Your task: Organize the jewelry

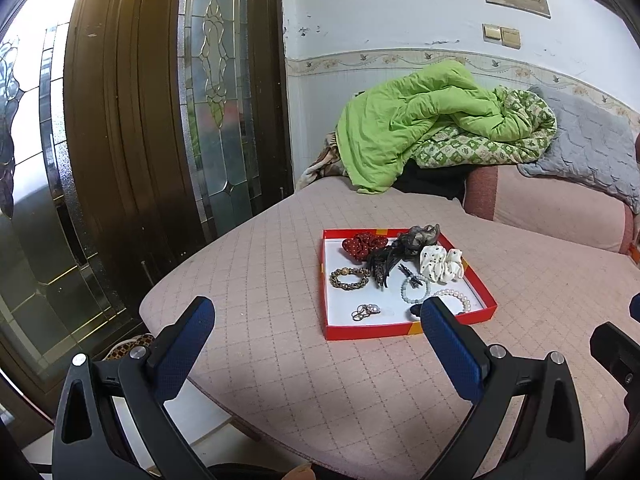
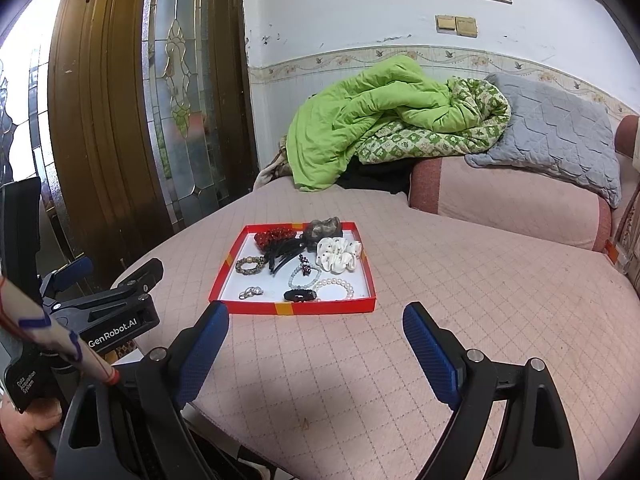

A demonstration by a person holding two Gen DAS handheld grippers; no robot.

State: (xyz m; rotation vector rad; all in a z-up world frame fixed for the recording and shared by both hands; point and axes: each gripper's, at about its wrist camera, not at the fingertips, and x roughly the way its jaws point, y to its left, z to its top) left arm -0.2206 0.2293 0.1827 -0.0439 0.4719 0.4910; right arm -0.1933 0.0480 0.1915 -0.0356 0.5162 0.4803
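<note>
The jewelry lies in a shallow red tray [image 2: 362,263] on the pink quilted bed [image 2: 460,320], just above the centre of the right wrist view and right of centre in the left wrist view; inside it sit a red scrunchie [image 2: 274,237], a white dotted scrunchie [image 2: 339,254], a black hair claw clip [image 2: 282,258], a gold-brown bracelet [image 2: 250,265], a pale bead bracelet [image 2: 305,276], a pearl bracelet [image 2: 335,289], a black oval piece [image 2: 300,295] and a small cluster of rings [image 2: 251,292].

The likeliest trouble is a tangled pick: the black clip overlaps the red scrunchie and a grey-brown scrunchie [image 2: 322,227], and the pale beads touch the pearls, so a wide bite could lift two things together; the rings are small and flat on a smooth floor, so the pads may slide off or flick them over the low rim; the tray is light card on soft bedding, so a downward push at one edge would probably tip or shift it.

The right claw [image 2: 316,354] hangs at the bottom of its frame, angled down toward the tray's near wall, jaws spread wide and empty; the left claw [image 1: 318,342] does likewise in its own view, released with nothing between the pads, its right finger overlapping the tray's near right corner in the picture; both stand short of the tray.
</note>
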